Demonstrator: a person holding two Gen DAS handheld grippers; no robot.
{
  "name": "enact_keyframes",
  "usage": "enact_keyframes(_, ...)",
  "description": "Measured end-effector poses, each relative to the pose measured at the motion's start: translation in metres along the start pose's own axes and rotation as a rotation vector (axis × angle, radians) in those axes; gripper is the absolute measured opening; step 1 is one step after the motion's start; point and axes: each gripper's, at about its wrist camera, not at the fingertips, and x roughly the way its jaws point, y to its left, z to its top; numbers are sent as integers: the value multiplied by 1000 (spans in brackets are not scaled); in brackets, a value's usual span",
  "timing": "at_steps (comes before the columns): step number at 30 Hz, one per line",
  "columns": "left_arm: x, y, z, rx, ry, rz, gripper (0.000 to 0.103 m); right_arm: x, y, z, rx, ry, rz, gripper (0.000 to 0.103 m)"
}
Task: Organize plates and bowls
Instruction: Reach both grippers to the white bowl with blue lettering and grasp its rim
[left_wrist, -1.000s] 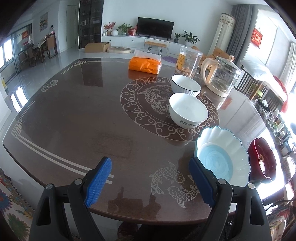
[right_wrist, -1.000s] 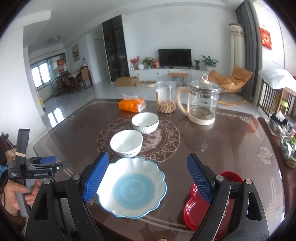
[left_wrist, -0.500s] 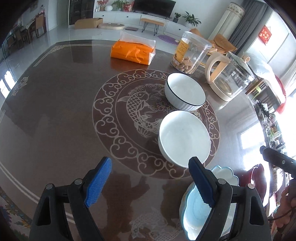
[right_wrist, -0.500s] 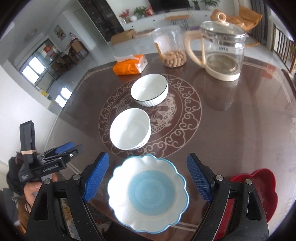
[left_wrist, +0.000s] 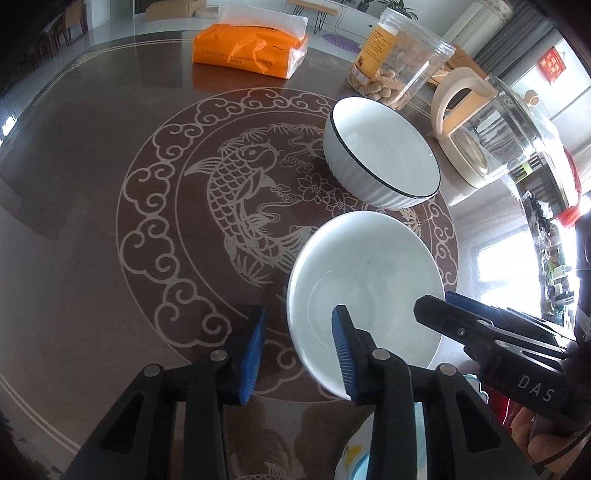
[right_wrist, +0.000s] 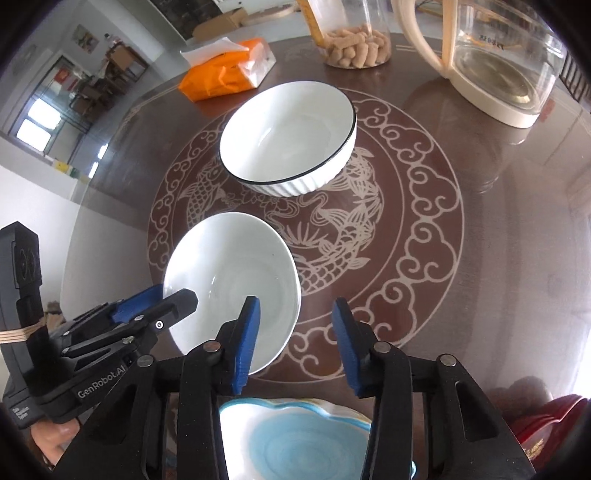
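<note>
**Two grippers straddle one bowl's rim**

Both grippers hang over the same plain white bowl (left_wrist: 364, 291), which sits on the dark table (left_wrist: 92, 206) at the near edge of the carp medallion. A second, black-rimmed bowl (left_wrist: 382, 147) stands just beyond it, close but apart, and a scalloped blue plate (right_wrist: 295, 439) lies nearer the person, directly under the right gripper, with a red dish (right_wrist: 550, 424) off to its right.

The left gripper (left_wrist: 297, 347) comes in from the bowl's left side. Its jaws have just been closing to a narrow gap, and the bowl's left wall sits between them: one pad appears inside the bowl, the other outside over the table. Neither pad seems to press on the wall yet.

The right gripper (right_wrist: 295, 339) mirrors this on the bowl's right side. Its jaws have also just been closing, and the right rim falls between them, again without clear contact.

A round bowl has no long axis to line up with, so everything turns on the rim sitting squarely between each pair of pads. Both hands look equally near. I judge the next step to be a pinch on opposite walls and a lift, probably toward the other bowl for stacking.
</note>
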Motion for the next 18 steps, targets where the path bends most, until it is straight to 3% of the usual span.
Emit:
enact_keyframes(2, 3, -2, -1, 6, -4, 9, 22, 8, 1, 1, -4, 11, -13, 37)
enact_keyframes(3, 4, -3, 0, 7, -6, 12, 20, 11, 1, 1, -3, 18, -11, 26)
enact_keyframes(5, 5, -3, -1, 5, -13, 23, 14, 16, -1, 1, 6, 30, 9, 15)
enact_keyframes(11, -2, 0, -4, -12, -36, 25, 9, 14, 2, -4, -8, 9, 11, 12)
enact_keyframes(18, -60, -21, -20, 38, -117, 0, 10, -34, 5, -14, -15, -68, 61, 12)
